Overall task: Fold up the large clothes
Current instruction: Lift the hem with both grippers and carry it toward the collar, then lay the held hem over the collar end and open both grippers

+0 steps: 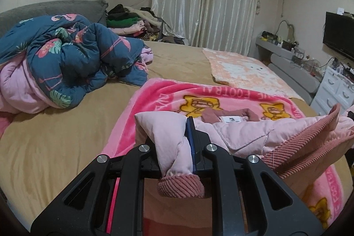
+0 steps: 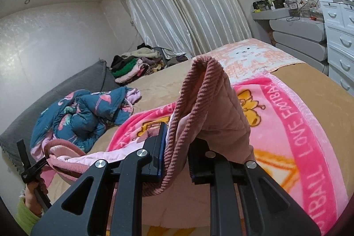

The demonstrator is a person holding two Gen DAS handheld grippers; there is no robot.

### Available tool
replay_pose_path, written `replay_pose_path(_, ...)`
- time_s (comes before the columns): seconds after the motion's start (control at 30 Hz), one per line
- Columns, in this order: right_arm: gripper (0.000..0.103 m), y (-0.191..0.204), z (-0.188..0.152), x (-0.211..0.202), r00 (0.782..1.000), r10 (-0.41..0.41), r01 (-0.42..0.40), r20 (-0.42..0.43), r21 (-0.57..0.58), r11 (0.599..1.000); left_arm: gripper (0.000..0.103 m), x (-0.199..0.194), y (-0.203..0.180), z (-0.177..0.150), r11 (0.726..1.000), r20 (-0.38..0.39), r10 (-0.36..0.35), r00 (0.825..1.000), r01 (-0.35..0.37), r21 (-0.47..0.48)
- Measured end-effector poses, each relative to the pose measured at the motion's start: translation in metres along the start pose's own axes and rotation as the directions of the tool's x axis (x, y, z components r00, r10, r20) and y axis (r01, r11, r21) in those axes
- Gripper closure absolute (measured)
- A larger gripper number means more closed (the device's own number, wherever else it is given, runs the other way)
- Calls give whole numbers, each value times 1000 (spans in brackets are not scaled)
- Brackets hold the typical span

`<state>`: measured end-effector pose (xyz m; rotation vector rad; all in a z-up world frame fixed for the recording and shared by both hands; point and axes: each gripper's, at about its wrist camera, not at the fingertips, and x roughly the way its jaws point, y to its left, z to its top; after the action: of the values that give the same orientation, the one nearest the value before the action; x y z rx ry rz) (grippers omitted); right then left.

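A pink quilted jacket (image 1: 254, 132) with dusty-rose corduroy trim lies over a pink cartoon blanket (image 1: 168, 101) on the bed. My left gripper (image 1: 174, 143) is shut on a light pink sleeve end with a ribbed corduroy cuff (image 1: 181, 186). My right gripper (image 2: 177, 147) is shut on a corduroy-edged part of the same jacket (image 2: 212, 107), which stands up in a fold above the fingers. The left gripper also shows at the far left of the right wrist view (image 2: 33, 167), with the jacket stretched between the two.
A crumpled blue floral duvet (image 1: 73, 59) lies on the tan bedsheet (image 1: 55, 143) at the left. An orange-and-white towel (image 1: 243, 68) lies further back. A clothes pile (image 1: 132, 21) sits by the curtain. Drawers (image 1: 336, 92) and a TV (image 1: 340, 32) stand at the right.
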<state>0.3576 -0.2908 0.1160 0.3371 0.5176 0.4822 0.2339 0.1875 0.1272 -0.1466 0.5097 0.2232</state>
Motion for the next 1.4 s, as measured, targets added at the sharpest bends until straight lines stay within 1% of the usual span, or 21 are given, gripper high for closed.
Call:
replay_pose_path(0.27, 87, -14, 2, 49, 998, -34, 34, -54, 9, 999, 93, 44, 0, 0, 999, -31, 36, 999, -35, 24)
replay_pose_path(0.4, 86, -27, -3, 74, 996, -36, 39, -80, 43, 998, 93, 70, -1, -4, 998, -54, 56, 997, -54, 38)
replay_pose_path(0.57, 84, -40, -10, 95, 994, -38, 47, -107, 86, 995, 92, 93, -1, -12, 997, -76, 70, 995, -67, 48)
replay_pose_path(0.63, 78, -46, -13, 104, 993, -27, 40, -115, 108, 993, 92, 101, -2, -14, 996, -85, 79, 993, -75, 57)
replay_pose_path(0.77, 72, -58, -15, 112, 992, 22, 0, -123, 174, 985, 92, 118, -2, -19, 995, -102, 88, 991, -83, 58)
replay_pose_path(0.87, 68, -59, -15, 119, 991, 26, -3, -132, 174, 985, 92, 128, -2, -23, 994, -113, 95, 989, -88, 61)
replay_pose_path(0.9, 63, -60, -15, 119, 991, 33, -10, -130, 176, 984, 92, 130, -2, -24, 994, -116, 95, 989, -89, 59)
replay_pose_path(0.93, 53, -62, -15, 119, 991, 56, -32, -119, 190, 981, 92, 133, -2, -25, 994, -120, 97, 988, -91, 58)
replay_pose_path(0.97, 49, -64, -15, 118, 991, 74, -50, -110, 203, 978, 92, 134, -1, -26, 994, -123, 97, 988, -91, 55)
replay_pose_path(1.0, 39, -66, -14, 115, 991, 91, -67, -97, 220, 973, 92, 137, 0, -27, 994, -128, 98, 987, -92, 52)
replay_pose_path(1.03, 31, -67, -14, 113, 992, 96, -74, -87, 227, 971, 92, 139, 1, -29, 994, -133, 99, 986, -93, 51)
replay_pose_path(1.13, 23, -67, -18, 100, 993, 107, -93, -53, 220, 971, 92, 145, 2, -31, 994, -138, 101, 985, -95, 53)
replay_pose_path(1.2, 22, -66, -26, 91, 996, 76, -66, -48, 185, 981, 92, 148, 2, -31, 994, -140, 102, 985, -96, 52)
replay_pose_path(1.27, 22, -60, -40, 84, 998, 0, 5, -55, 95, 995, 91, 150, 1, -31, 994, -140, 100, 985, -94, 48)
replay_pose_path(1.3, 19, -55, -48, 83, 995, -79, 81, -62, 23, 996, 91, 151, 1, -31, 995, -140, 97, 985, -91, 47)
replay_pose_path(1.33, 13, -52, -56, 85, 987, -139, 137, -76, -30, 990, 89, 151, 0, -31, 995, -139, 92, 986, -86, 47)
replay_pose_path(1.4, 13, -49, -70, 94, 971, -205, 192, -123, -113, 975, 87, 150, -3, -29, 995, -134, 94, 987, -88, 51)
